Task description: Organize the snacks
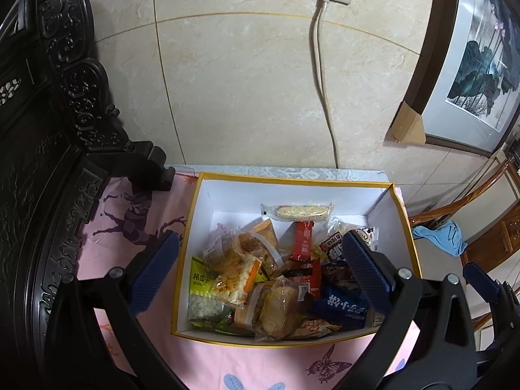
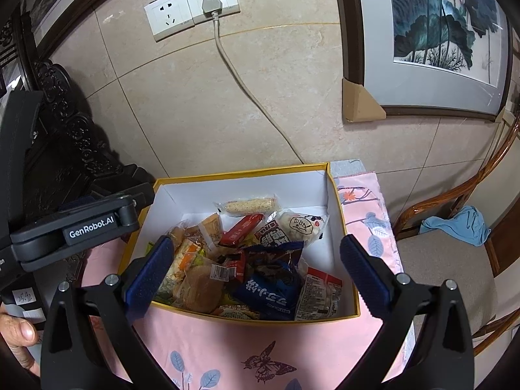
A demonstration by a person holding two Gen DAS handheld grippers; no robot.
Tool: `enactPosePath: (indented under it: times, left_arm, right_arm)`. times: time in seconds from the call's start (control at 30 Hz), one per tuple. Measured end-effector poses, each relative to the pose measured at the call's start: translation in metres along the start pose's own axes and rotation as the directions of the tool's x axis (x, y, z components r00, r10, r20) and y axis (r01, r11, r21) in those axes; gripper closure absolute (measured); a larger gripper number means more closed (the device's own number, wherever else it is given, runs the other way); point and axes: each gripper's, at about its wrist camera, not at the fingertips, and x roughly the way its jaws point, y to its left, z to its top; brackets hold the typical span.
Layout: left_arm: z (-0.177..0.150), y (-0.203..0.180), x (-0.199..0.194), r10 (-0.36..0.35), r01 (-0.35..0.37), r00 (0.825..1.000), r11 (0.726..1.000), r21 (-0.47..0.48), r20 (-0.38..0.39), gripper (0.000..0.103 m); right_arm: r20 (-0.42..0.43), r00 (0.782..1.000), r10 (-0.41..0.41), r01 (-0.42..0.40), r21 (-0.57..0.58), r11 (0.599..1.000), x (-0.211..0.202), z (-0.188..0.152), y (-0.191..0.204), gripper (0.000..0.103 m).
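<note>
Both claws wide open, empty: left claw (image 1: 260, 273), right claw (image 2: 256, 273), hovering over yellow-rimmed box (image 2: 247, 171) on pink-clothed tabletop (image 2: 292, 347). Snack packs (image 1: 279, 269) piled inside box.

We count one yellow-rimmed box (image 1: 383, 196), two wall sockets (image 2: 191, 5), one plug (image 2: 212, 2), one blue cloth (image 2: 456, 226), two butterflies printed.

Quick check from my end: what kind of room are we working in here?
Most likely a home living or dining room. A framed ink painting leans against the tiled wall, carved dark wood furniture stands at the left, and the snack box sits on a pink butterfly-print tablecloth.
</note>
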Motion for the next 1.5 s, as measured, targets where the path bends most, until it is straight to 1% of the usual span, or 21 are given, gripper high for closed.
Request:
enactPosePath:
  times: [0.1,0.3,0.47,0.63,0.77,0.87,1.3,1.5]
  left_arm:
    - [0.0008,-0.0022,-0.0005,-0.015,0.016,1.0,1.0,0.009,-0.006,0.002]
    - [0.0015,-0.0072,0.0003,0.003,-0.003,1.0,1.0,0.03,-0.015,0.002]
    - [0.0002,-0.0039,0.0016,-0.01,0.01,1.0,1.0,0.011,-0.024,0.002]
    - [0.0004,-0.0026,0.0006,-0.004,0.005,1.0,1.0,0.016,-0.021,0.002]
    - [0.0004,-0.0024,0.0003,-0.007,0.007,1.0,1.0,0.016,-0.023,0.002]
    - [0.0005,-0.0031,-0.0009,-0.006,0.007,1.0,1.0,0.019,-0.023,0.002]
    - [-0.0002,-0.0032,-0.0018,-0.008,0.008,1.0,1.0,0.015,-0.023,0.002]
    - [0.0,-0.0029,-0.0018,-0.009,0.009,1.0,1.0,0.013,-0.023,0.002]
  right_arm:
    - [-0.001,1.0,0.001,-0.001,0.0,1.0,0.0,0.0,0.0003,0.001]
    - [0.002,1.0,0.003,-0.003,-0.002,1.0,-0.0007,-0.0007,0.0021,0.001]
    - [0.002,1.0,0.004,-0.004,-0.001,1.0,-0.0004,-0.001,0.0019,0.001]
    - [0.005,1.0,0.011,-0.011,-0.008,1.0,-0.0014,-0.0013,0.0037,0.001]
    - [-0.011,1.0,0.025,-0.025,-0.019,1.0,0.0007,-0.0026,0.0075,0.001]
    - [-0.003,0.999,0.033,-0.033,-0.018,0.999,-0.0004,-0.0032,0.008,0.001]
    - [0.0,1.0,0.0,-0.001,-0.02,1.0,-0.0014,-0.0032,0.0063,0.001]
    - [-0.004,1.0,-0.001,0.001,-0.025,1.0,-0.0018,-0.004,0.0073,0.001]
